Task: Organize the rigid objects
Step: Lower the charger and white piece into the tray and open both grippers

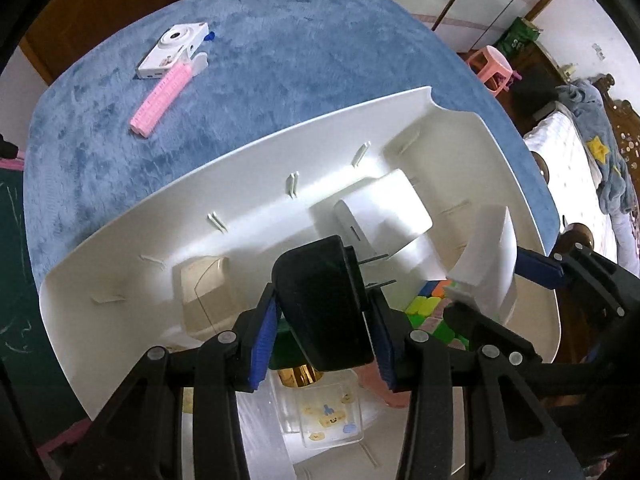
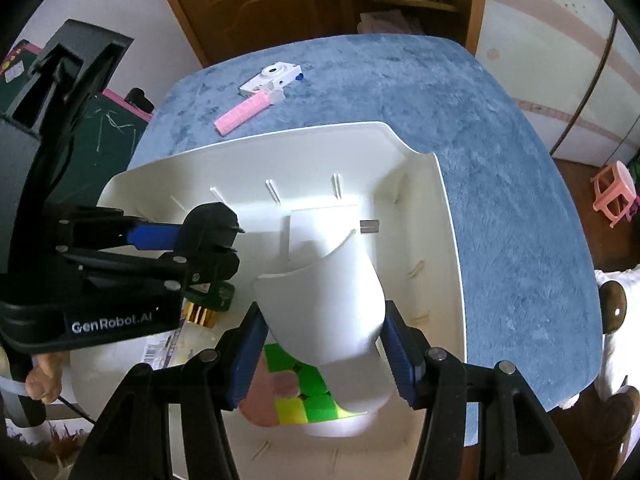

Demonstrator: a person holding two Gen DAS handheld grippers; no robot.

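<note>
A white storage box [image 1: 248,184] [image 2: 448,216] stands on the blue tablecloth. My left gripper [image 1: 324,320] is shut on a black plug adapter [image 1: 320,300] and holds it over the box; it also shows in the right wrist view [image 2: 212,236]. My right gripper [image 2: 320,356] is shut on a white curved plastic piece [image 2: 328,308], also seen in the left wrist view [image 1: 488,256], above a colourful puzzle cube [image 2: 304,396] in the box. A clear perfume bottle [image 1: 324,412] with a gold collar and a white charger block [image 1: 384,208] lie in the box.
A white toy camera [image 1: 172,50] [image 2: 272,76] and a pink hair roller [image 1: 160,100] [image 2: 244,114] lie on the far side of the blue cloth [image 1: 300,60]. A pink stool [image 2: 614,190] stands on the floor to the right. A bed [image 1: 572,160] is at right.
</note>
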